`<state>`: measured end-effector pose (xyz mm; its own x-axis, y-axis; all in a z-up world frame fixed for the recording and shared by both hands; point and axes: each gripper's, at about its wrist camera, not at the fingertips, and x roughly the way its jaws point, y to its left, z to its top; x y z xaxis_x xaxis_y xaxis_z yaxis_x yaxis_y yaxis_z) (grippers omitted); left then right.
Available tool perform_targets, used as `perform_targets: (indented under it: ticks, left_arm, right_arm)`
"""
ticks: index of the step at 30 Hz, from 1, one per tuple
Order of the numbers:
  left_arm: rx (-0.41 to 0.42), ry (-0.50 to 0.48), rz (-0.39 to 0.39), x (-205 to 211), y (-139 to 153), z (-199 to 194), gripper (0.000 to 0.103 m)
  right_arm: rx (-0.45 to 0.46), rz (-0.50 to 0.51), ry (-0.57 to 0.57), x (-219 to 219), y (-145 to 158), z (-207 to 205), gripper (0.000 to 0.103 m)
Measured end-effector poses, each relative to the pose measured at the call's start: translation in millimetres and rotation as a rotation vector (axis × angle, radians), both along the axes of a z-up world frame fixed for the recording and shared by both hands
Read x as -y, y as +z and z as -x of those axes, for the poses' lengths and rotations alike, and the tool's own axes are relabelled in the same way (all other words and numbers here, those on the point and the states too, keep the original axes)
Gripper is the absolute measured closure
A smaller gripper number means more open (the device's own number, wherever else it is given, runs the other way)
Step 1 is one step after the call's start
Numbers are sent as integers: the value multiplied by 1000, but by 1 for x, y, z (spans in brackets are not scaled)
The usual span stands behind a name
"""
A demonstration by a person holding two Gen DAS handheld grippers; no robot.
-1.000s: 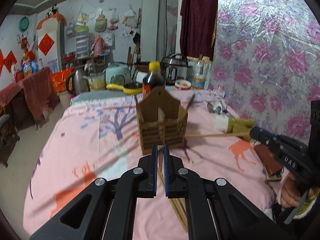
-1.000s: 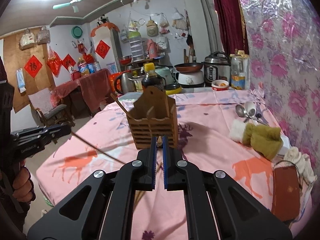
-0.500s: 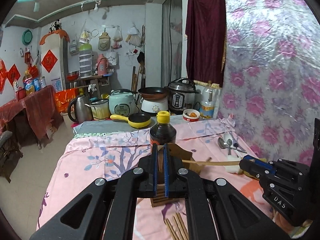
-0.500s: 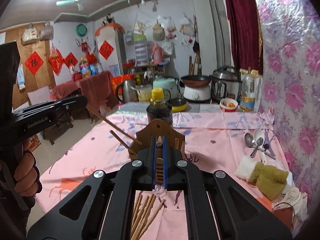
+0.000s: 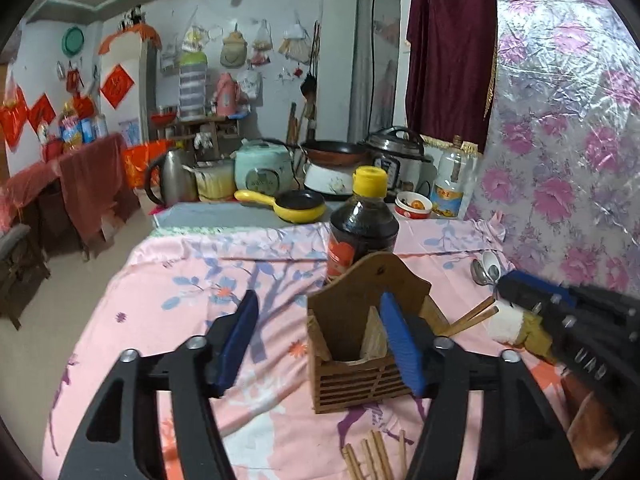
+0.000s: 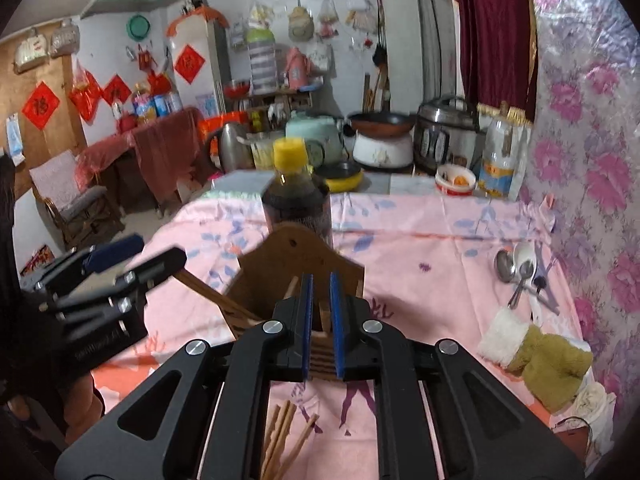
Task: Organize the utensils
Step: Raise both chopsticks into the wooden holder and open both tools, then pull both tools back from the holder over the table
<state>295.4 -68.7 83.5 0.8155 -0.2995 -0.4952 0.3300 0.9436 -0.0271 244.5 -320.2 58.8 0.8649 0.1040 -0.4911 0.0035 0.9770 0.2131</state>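
Left gripper (image 5: 320,344) jaws spread wide, nothing between them but pink tablecloth (image 5: 168,320), the wooden utensil holder (image 5: 360,340) right behind its right finger. Right gripper (image 6: 322,320) jaws nearly closed, a thin gap left, holder (image 6: 296,276) dead ahead; whether they pinch a chopstick is hard to tell. Loose chopsticks (image 6: 286,436) lie beneath the jaws.

Both wrist cameras looked from just above and close behind the wooden utensil holder (image 5: 362,336) (image 6: 298,280), left and right of it, sharing it.
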Motion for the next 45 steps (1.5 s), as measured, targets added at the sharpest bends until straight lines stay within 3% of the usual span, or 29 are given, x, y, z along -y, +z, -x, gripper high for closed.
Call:
perform_targets:
  ticks: [5,7,9,11,18,24,29,36,45]
  left_arm:
    - [86,55,-28,-9,13,28,12]
    - [113,72,-31,-13,15,41,9]
    - [133,82,-48,-17,15,58,8]
    - [148,96,-58,-20,13,72,7]
    - [148,125,-63,-25,-17,145,6]
    - [100,161,-70,-25,-57,194,6]
    - [86,201,-169,-21,-94,214,6]
    - [41,205,-170,-32,-116,210,6]
    - [-8,217,-162,-39,-128,200,6]
  right_arm:
    - [64,-25,-33,7,13,33,89]
    - [77,-49,-50,12,14,49,77]
    - [95,-81,-77,16,13,66,51]
    - [124,-109,-116,20,10,87,39]
    - [155,-152,-186,15,-27,151,21]
    - [121,-69,-299,-5,-81,193,12]
    - [11,-61,-359,-9,-113,195,12]
    - [-48,22,-332,-26,-137,191,12]
    - [-93,49,-250,-39,-153,188,12]
